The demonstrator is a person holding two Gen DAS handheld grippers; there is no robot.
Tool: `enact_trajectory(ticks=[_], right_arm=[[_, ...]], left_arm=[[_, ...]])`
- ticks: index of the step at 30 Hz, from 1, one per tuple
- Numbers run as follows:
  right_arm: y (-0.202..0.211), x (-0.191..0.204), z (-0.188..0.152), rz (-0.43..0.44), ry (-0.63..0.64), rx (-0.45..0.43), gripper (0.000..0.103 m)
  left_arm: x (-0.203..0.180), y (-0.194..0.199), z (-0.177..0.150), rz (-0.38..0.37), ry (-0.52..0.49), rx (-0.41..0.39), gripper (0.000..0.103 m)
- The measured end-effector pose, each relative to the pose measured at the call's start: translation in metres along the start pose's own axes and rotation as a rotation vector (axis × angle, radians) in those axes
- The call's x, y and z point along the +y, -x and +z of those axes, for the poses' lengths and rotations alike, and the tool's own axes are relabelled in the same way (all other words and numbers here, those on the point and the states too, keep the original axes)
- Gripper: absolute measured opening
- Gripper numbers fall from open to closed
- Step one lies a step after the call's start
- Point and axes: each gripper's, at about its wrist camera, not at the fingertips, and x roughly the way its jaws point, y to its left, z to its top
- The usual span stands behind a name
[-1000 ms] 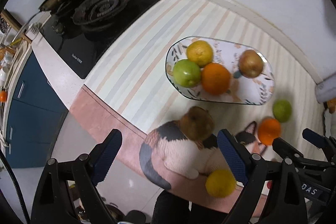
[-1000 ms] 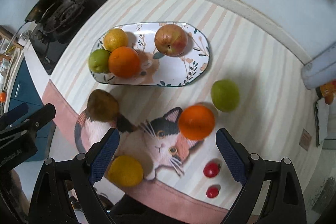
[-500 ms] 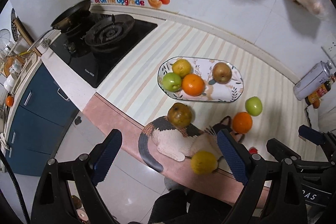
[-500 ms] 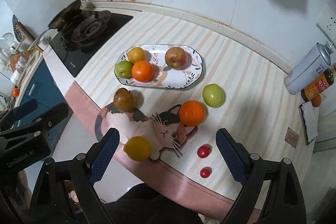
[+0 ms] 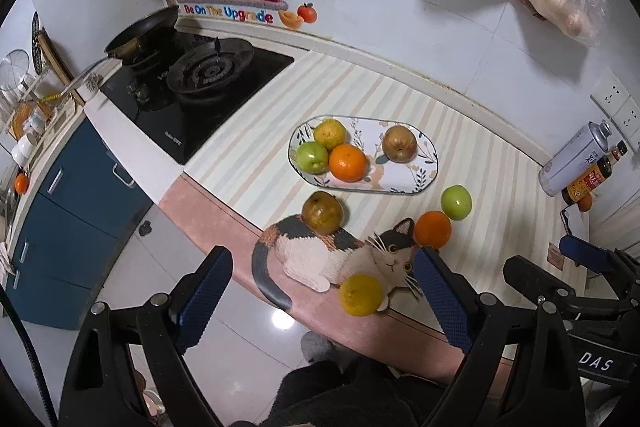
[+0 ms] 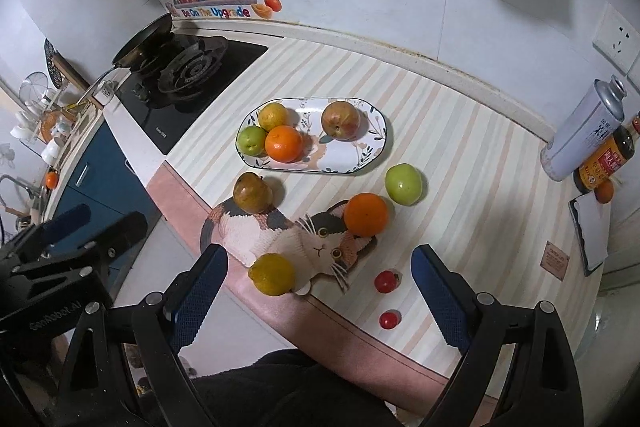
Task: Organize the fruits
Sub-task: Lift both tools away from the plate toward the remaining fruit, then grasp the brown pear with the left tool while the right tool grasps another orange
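On the oval floral plate [image 6: 374, 151] we've got four fruits settled: a yellow citrus [image 6: 273, 116] at the far left end, a green apple [image 6: 252, 140] and an orange [image 6: 284, 143] tucked up against it, and a reddish apple [image 6: 341, 120] sitting alone toward the right half. That's the part of the job I'd call done, and there's bare plate showing at the right end, so room remains.

Off the plate, plenty to go. Just beside its near rim, on the left, a brownish pear [image 6: 253, 192] stands on the mat. Near the plate's right end, a second green apple [image 6: 403, 184] and, touching close beside it, a second orange [image 6: 366, 214]. Further out from the plate, toward the counter's front edge, a lemon [image 6: 272, 274] sits by the cat picture [image 6: 320, 247] on the mat, and further still two small red tomatoes [image 6: 387, 281], one behind the other. By my reckoning that's about halfway, six loose pieces against four placed.

Both tools hang high above the counter, well apart from the plate and every fruit. Left gripper [image 5: 324, 303]: jaws spread wide, nothing between them but air. Right gripper [image 6: 319, 301]: same story, jaws wide and empty.

Well out from the plate, a stove [image 6: 188, 75] at the left, a can and a sauce bottle [image 6: 604, 159] at the right.
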Motion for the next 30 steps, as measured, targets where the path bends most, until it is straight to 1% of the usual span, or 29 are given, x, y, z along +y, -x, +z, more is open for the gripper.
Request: enact_trajectory(ticks=[5, 7, 8, 11, 13, 15, 18, 20, 23, 27, 30], right_arm=[[-0.019, -0.023, 0.010, 0.044, -0.068, 0.004, 0.095], [-0.036, -0.039, 0.018, 0.045, -0.115, 0.013, 0.095], [-0.042, -0.044, 0.020, 0.042, -0.127, 0.018, 0.095], [-0.076, -0.069, 0.032, 0.039, -0.189, 0.066, 0.095], [-0.095, -0.080, 0.037, 0.034, -0.212, 0.098, 0.095], [-0.117, -0.087, 0.042, 0.048, -0.231, 0.134, 0.095], [-0.154, -0.092, 0.044, 0.058, -0.237, 0.201, 0.095], [-0.175, -0.091, 0.044, 0.048, -0.229, 0.232, 0.095], [-0.207, -0.085, 0.042, 0.029, -0.210, 0.284, 0.095], [-0.233, -0.080, 0.038, 0.012, -0.199, 0.329, 0.095], [-0.247, -0.078, 0.035, 0.003, -0.200, 0.350, 0.095]], left_arm=[[0.002, -0.018, 0.007, -0.015, 0.025, 0.038, 0.093], [0.004, -0.037, 0.014, 0.011, 0.019, 0.073, 0.103], [0.005, -0.044, 0.017, 0.022, 0.018, 0.080, 0.103], [0.011, -0.074, 0.027, 0.060, 0.026, 0.118, 0.103], [0.013, -0.093, 0.031, 0.073, 0.029, 0.142, 0.103], [0.016, -0.117, 0.037, 0.085, 0.030, 0.177, 0.103], [0.021, -0.154, 0.044, 0.087, 0.043, 0.243, 0.103], [0.023, -0.173, 0.048, 0.073, 0.050, 0.278, 0.103], [0.022, -0.200, 0.052, 0.083, 0.033, 0.316, 0.103], [0.017, -0.229, 0.053, 0.095, -0.011, 0.364, 0.103], [0.013, -0.243, 0.052, 0.074, -0.034, 0.394, 0.103]])
